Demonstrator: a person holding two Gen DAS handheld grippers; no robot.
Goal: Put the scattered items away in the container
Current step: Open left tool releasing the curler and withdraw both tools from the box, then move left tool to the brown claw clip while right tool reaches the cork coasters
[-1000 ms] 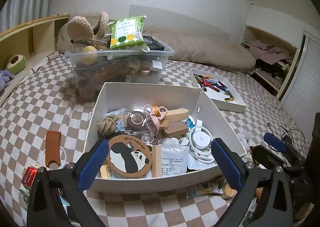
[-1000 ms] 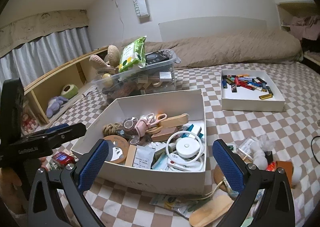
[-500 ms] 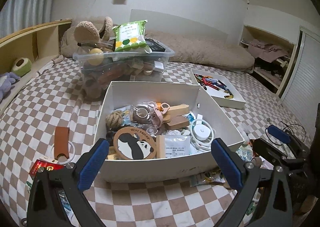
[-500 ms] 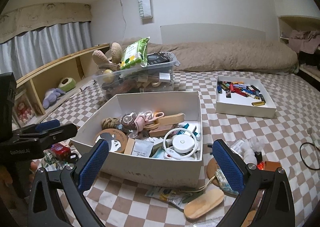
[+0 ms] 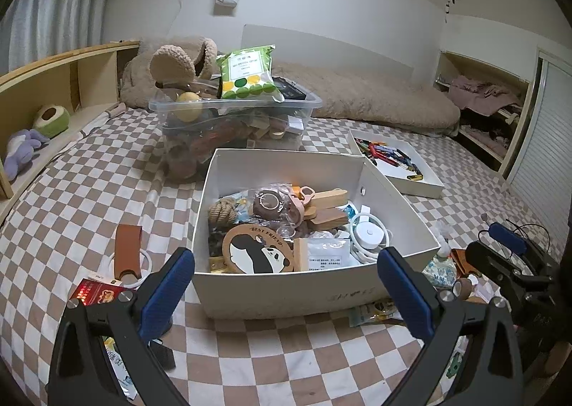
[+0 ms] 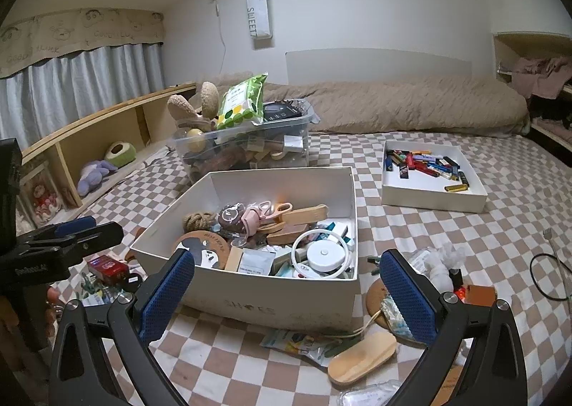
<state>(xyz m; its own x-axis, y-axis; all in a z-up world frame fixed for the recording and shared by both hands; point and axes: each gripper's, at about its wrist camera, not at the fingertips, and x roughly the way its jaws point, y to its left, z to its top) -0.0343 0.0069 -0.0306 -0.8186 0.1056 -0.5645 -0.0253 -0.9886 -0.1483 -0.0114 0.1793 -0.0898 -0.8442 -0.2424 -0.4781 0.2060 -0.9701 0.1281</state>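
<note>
A white cardboard box (image 5: 286,293) (image 6: 271,302) sits on the checkered bed, full of small items such as a panda coaster (image 5: 258,253) and a white cable reel (image 6: 323,255). My left gripper (image 5: 286,293) is open and empty in front of the box. My right gripper (image 6: 286,293) is open and empty, also in front of it. Scattered items lie around the box: a brown leather strap (image 5: 126,251) and a red packet (image 5: 95,295) to the left, a wooden spoon-shaped piece (image 6: 361,357), a round cork coaster (image 6: 375,298) and a printed sachet (image 6: 293,340) to the right.
A clear plastic bin (image 5: 236,120) heaped with toys and a green snack bag (image 5: 246,73) stands behind the box. A white tray (image 6: 434,196) of coloured pens lies at the back right. A wooden shelf (image 6: 89,134) runs along the left. A black cable (image 6: 550,277) lies at the right.
Both grippers have pulled back and risen from the box, which now looks smaller and further off. Both stay open and empty.
</note>
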